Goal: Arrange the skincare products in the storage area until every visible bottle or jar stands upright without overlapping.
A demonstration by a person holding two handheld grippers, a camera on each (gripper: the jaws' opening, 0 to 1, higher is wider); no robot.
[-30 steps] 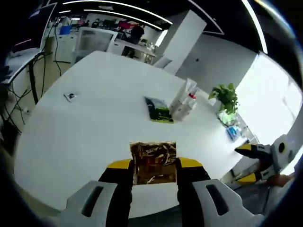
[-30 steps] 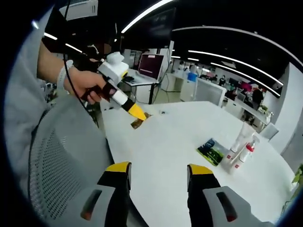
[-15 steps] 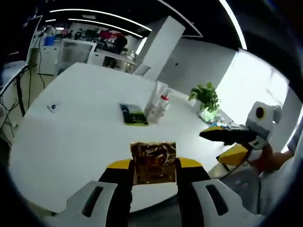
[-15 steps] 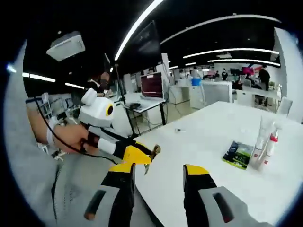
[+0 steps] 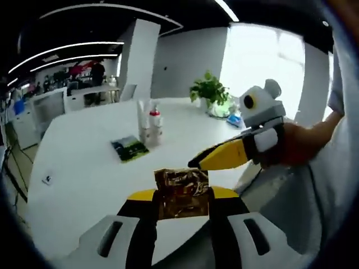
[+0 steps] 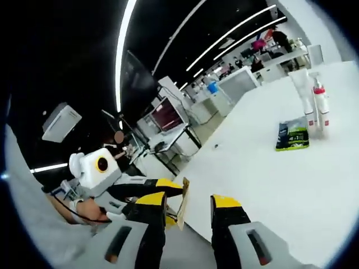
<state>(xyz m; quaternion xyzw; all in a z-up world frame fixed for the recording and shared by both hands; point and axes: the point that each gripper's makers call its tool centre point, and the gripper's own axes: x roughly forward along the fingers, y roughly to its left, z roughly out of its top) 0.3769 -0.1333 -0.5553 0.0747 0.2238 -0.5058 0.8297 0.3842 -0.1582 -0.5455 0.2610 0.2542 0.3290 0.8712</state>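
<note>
My left gripper (image 5: pixel 181 197) is shut on a crinkled gold-brown sachet (image 5: pixel 181 190), held above the near edge of the white table (image 5: pixel 84 151). My right gripper (image 5: pixel 216 158), in a person's hand, reaches in from the right, its yellow tip close to the sachet's upper right corner. In the right gripper view the sachet (image 6: pixel 183 202) shows edge-on between my right gripper's (image 6: pixel 188 204) open jaws, with the left gripper (image 6: pixel 168 185) coming in from the left. White tubes and a red-capped pump bottle (image 5: pixel 150 122) stand upright mid-table beside a flat green-black packet (image 5: pixel 129 148).
A potted plant (image 5: pixel 210 89) and small blue items sit at the table's far side. A small dark tag (image 5: pixel 47 179) lies at the table's left. The bottles (image 6: pixel 313 103) and packet (image 6: pixel 291 134) stand far off. Office desks and monitors (image 6: pixel 168 115) lie beyond.
Both views have swung round. The right gripper has closed in on the held sachet, from well off to the right to almost touching it. The sachet stays in the left gripper.
</note>
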